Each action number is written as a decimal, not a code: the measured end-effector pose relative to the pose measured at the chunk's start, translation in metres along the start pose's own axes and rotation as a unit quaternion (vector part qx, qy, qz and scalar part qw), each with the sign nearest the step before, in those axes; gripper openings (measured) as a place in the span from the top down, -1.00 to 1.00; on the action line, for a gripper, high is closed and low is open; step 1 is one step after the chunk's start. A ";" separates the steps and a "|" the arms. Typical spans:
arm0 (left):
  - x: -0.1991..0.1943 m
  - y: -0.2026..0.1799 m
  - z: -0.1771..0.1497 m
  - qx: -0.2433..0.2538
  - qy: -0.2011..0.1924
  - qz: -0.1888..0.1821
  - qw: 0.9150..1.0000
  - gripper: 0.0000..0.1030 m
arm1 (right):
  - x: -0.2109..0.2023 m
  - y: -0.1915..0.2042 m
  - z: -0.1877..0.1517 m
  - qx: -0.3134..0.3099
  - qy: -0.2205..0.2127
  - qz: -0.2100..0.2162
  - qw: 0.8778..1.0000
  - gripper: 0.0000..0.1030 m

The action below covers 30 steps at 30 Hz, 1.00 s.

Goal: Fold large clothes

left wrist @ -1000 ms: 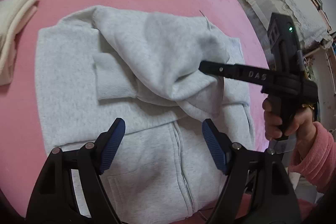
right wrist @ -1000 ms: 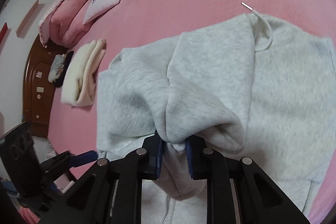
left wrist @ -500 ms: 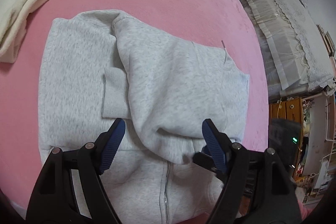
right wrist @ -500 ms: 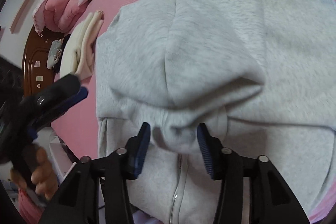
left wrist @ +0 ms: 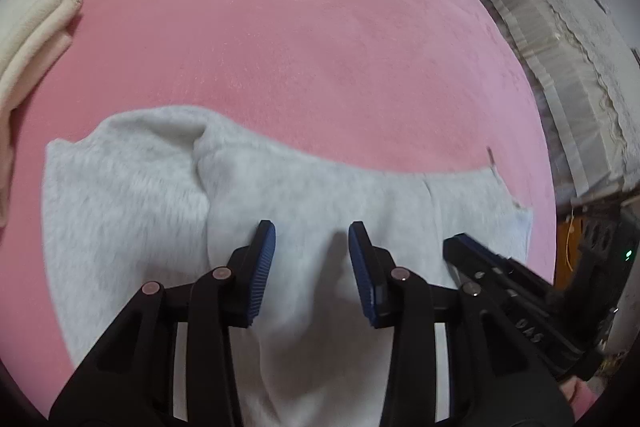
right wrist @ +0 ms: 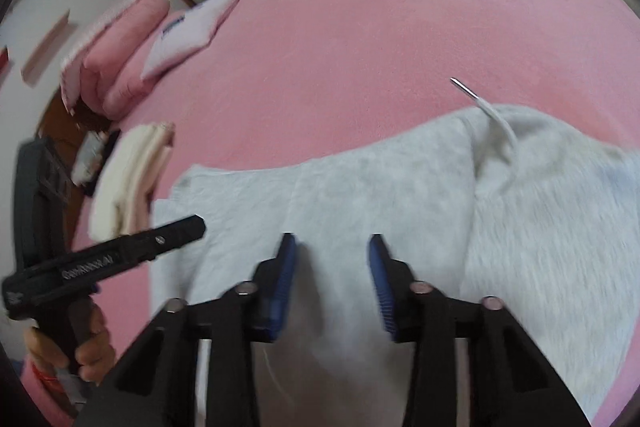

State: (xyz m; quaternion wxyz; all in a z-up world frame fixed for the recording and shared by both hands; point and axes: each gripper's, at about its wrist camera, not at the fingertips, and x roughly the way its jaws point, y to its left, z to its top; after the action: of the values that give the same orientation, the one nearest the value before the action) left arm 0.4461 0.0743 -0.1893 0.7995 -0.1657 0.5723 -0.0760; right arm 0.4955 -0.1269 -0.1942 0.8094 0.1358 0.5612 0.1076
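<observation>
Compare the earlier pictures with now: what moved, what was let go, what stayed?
The right tongs let go of the hood, now flat on the hoodie. Both tongs dropped low over it; left tongs stayed open. Hoodie, cream stack and bed stayed.

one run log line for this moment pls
left gripper: open, over hoodie | right gripper: open, empty | grey hoodie: flat on pink bed

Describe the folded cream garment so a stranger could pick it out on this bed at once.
Start from the pink bed that fills the view, with the grey hoodie spread across its near part. Just off the hoodie's left edge, toward the pink pillows, lies the folded cream garment. It is the only pale yellowish stack there, narrow and layered, unlike the flat grey hoodie.
</observation>
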 end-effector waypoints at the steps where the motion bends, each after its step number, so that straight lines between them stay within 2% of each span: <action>1: 0.009 0.004 0.006 -0.006 -0.006 0.002 1.000 0.33 | 0.013 -0.002 0.004 -0.007 0.000 0.001 1.000 0.54; 9: 0.064 0.006 0.033 0.013 -0.025 0.038 0.999 0.34 | 0.066 -0.020 0.025 -0.019 -0.019 -0.022 0.999 0.98; 11: 0.073 0.004 0.038 0.027 -0.031 0.046 0.998 0.35 | 0.074 -0.023 0.032 -0.013 -0.027 -0.027 0.999 1.00; 12: 0.077 0.005 0.041 0.031 -0.033 0.047 0.998 0.40 | 0.077 -0.023 0.037 -0.015 -0.027 -0.030 0.999 1.00; 14: 0.079 0.013 0.045 0.023 -0.036 0.047 0.998 0.64 | 0.079 -0.025 0.044 -0.016 -0.029 -0.030 0.999 1.00; 15: 0.080 0.021 0.046 0.013 -0.035 0.043 0.998 0.87 | 0.078 -0.028 0.045 -0.010 -0.027 -0.023 0.999 1.00; 16: 0.078 0.032 0.048 -0.001 -0.032 0.035 0.999 0.98 | 0.076 -0.034 0.047 -0.004 -0.027 -0.013 1.000 1.00; 18: 0.078 0.047 0.049 -0.019 -0.023 -0.007 1.000 0.98 | 0.073 -0.045 0.050 -0.004 -0.031 -0.008 0.999 1.00; 19: 0.078 0.050 0.050 -0.011 -0.018 -0.013 1.000 0.98 | 0.069 -0.051 0.050 -0.009 -0.034 -0.022 0.999 1.00; 21: 0.078 0.046 0.051 0.026 -0.016 -0.008 1.000 0.98 | 0.063 -0.062 0.054 -0.012 -0.038 -0.025 0.999 1.00; 23: 0.078 0.045 0.052 0.043 -0.017 -0.005 0.999 0.98 | 0.059 -0.074 0.058 -0.005 -0.043 -0.027 0.999 1.00; 26: 0.078 0.052 0.054 0.027 -0.027 -0.018 0.999 0.98 | 0.060 -0.099 0.076 0.005 -0.047 -0.019 0.999 1.00; 30: 0.077 0.064 0.052 0.004 -0.028 -0.032 0.999 0.98 | 0.050 -0.124 0.081 0.029 -0.054 -0.011 0.998 1.00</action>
State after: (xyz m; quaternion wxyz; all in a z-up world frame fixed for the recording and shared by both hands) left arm 0.5164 0.1191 -0.2654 0.8130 -0.1824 0.5440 -0.0994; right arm 0.5916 -0.2349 -0.2535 0.8352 0.1591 0.5210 0.0750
